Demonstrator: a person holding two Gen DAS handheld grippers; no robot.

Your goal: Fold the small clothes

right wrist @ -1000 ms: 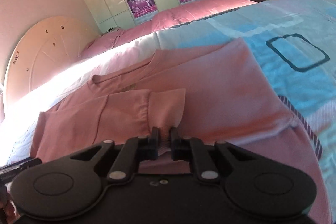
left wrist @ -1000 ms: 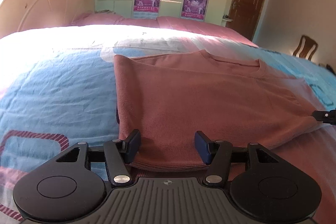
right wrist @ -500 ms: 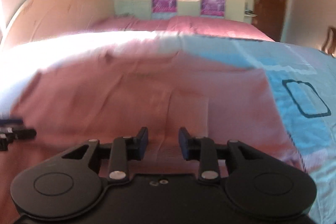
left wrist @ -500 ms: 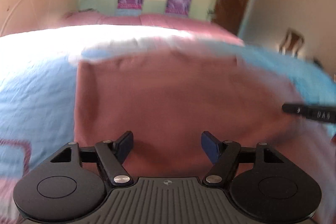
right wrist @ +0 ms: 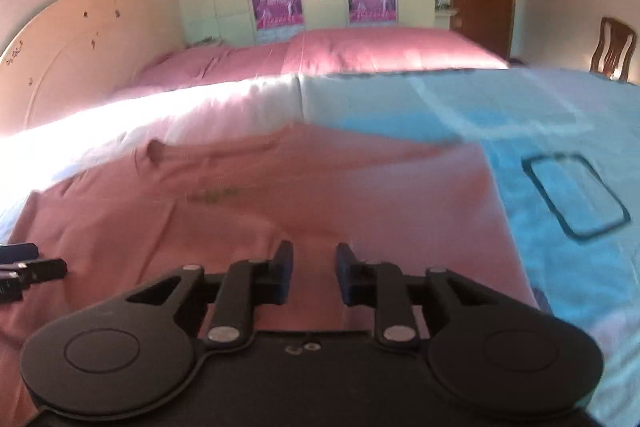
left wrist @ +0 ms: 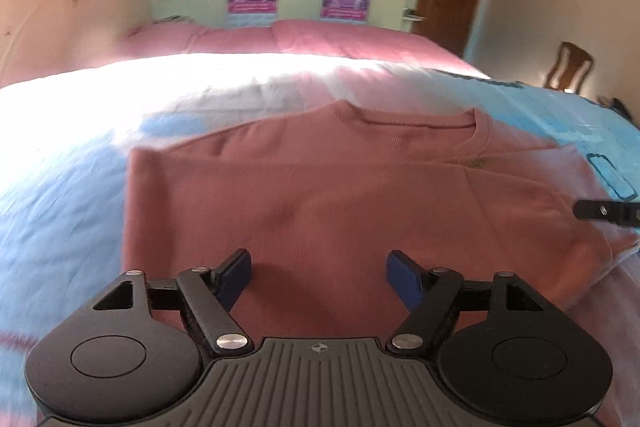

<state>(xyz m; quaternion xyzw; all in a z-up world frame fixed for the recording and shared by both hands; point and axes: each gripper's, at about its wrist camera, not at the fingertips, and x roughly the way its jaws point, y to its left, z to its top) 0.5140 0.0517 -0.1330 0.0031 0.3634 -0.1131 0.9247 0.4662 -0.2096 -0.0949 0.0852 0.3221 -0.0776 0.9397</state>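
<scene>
The right tongs (right wrist: 311, 273), which a second ago pinched the cuff of the folded-in sleeve, now stand apart with nothing between them, a little wider than half a second ago. The left tongs (left wrist: 319, 277) are spread wider than before and no longer straddle the hem of the pink sweatshirt (left wrist: 320, 195); they hover above its lower body. Both views now face the wardrobe more squarely. In the left view the neckline (left wrist: 412, 121) sits near the middle, where earlier it lay off to the right. The right tongs' tip (left wrist: 606, 213) shows higher at the edge of the left view.
</scene>
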